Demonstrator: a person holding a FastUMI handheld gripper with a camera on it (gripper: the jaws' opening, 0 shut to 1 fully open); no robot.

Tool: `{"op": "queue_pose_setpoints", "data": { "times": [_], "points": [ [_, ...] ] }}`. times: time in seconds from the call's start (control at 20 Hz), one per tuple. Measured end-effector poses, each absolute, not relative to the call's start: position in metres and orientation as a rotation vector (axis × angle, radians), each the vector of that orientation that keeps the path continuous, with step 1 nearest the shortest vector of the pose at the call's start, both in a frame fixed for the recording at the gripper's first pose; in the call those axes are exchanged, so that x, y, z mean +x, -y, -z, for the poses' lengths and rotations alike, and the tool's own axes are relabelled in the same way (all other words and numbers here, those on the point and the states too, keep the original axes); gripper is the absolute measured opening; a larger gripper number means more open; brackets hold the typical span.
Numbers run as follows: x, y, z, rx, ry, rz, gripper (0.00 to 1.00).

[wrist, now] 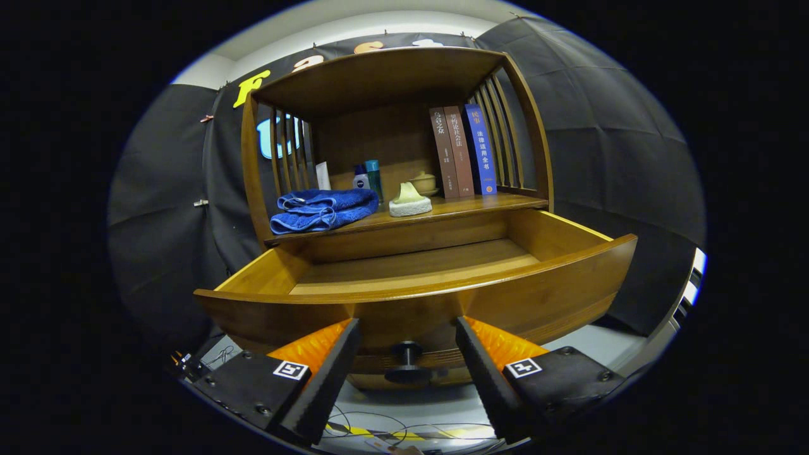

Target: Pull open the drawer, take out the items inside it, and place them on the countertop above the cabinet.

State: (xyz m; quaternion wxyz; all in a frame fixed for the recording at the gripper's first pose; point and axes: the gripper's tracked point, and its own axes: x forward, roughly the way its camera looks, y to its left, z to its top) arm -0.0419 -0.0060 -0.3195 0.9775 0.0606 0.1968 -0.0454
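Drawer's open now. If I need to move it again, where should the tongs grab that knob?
Grip the round knob by its narrow stem, straight from the front. It juts from the drawer front, centred between the open tongs, so closing them sideways should catch it.

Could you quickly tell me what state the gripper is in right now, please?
Gripper: open, holding nothing; its fingers stand apart on either side of the drawer knob, not touching it, in front of the pulled-out drawer.

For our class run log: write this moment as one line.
drawer: open, visible part bare | gripper: open, astride knob | towel, sponge: on countertop
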Motion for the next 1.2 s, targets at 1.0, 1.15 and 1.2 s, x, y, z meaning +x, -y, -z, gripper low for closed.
{"op": "queue_pose_setpoints", "data": {
  "times": [1.0,1.15,1.2],
  "points": [
    [0.104,0.019,0.334,0.13,-0.348,0.09,0.97],
    [0.116,0.02,0.335,0.127,-0.344,0.091,0.97],
    [0.119,0.02,0.336,0.125,-0.342,0.091,0.97]
  ]
}}
